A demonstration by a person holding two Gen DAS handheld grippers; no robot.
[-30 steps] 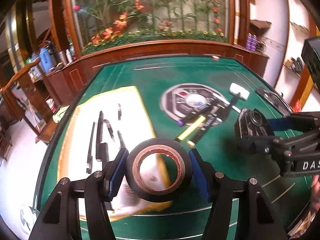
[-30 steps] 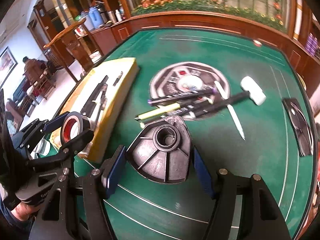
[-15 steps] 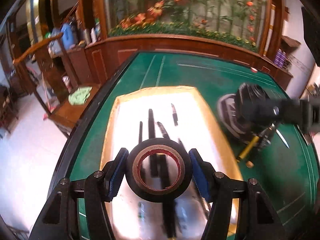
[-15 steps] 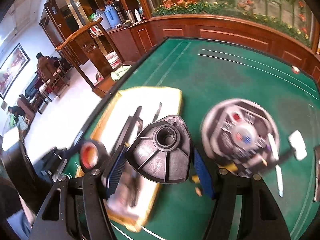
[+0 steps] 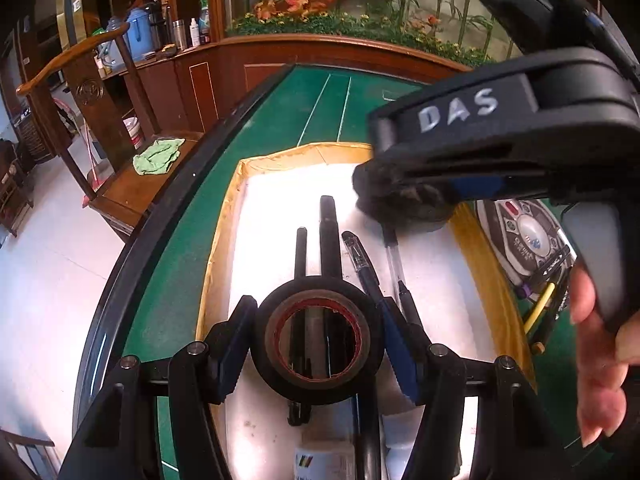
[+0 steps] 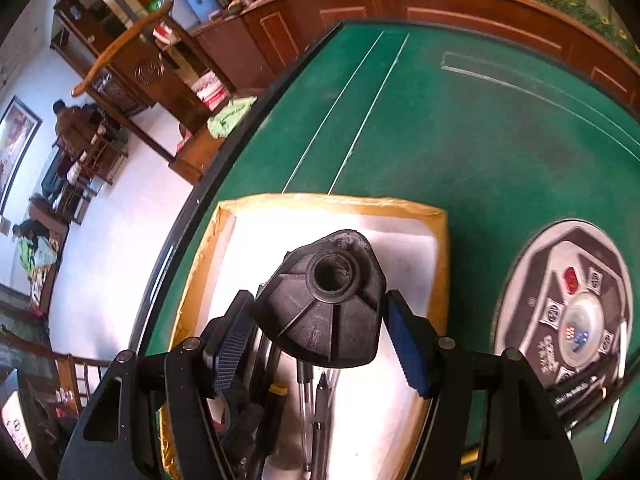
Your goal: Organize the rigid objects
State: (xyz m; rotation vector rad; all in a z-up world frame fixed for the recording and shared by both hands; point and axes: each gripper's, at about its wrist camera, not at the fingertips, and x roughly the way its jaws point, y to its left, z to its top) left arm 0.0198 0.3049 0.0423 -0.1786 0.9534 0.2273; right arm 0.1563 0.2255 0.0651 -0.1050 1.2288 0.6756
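Tape roll (image 5: 318, 334) sitting pinched in left gripper (image 5: 316, 340), hanging above near end of tray (image 5: 218, 240), over pens (image 5: 362, 258). Right gripper (image 6: 320, 320) clamping black ribbed plastic part (image 6: 324, 304) above tray's far half. Both loads wanting lowering onto bare white floor of tray, clear of pens, before jaws spread; keeping two grippers apart over tray, since crowding risks knocking.

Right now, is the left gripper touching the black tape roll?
Touching. The left wrist view shows the left gripper with both blue pads pressed against the sides of the tape roll.
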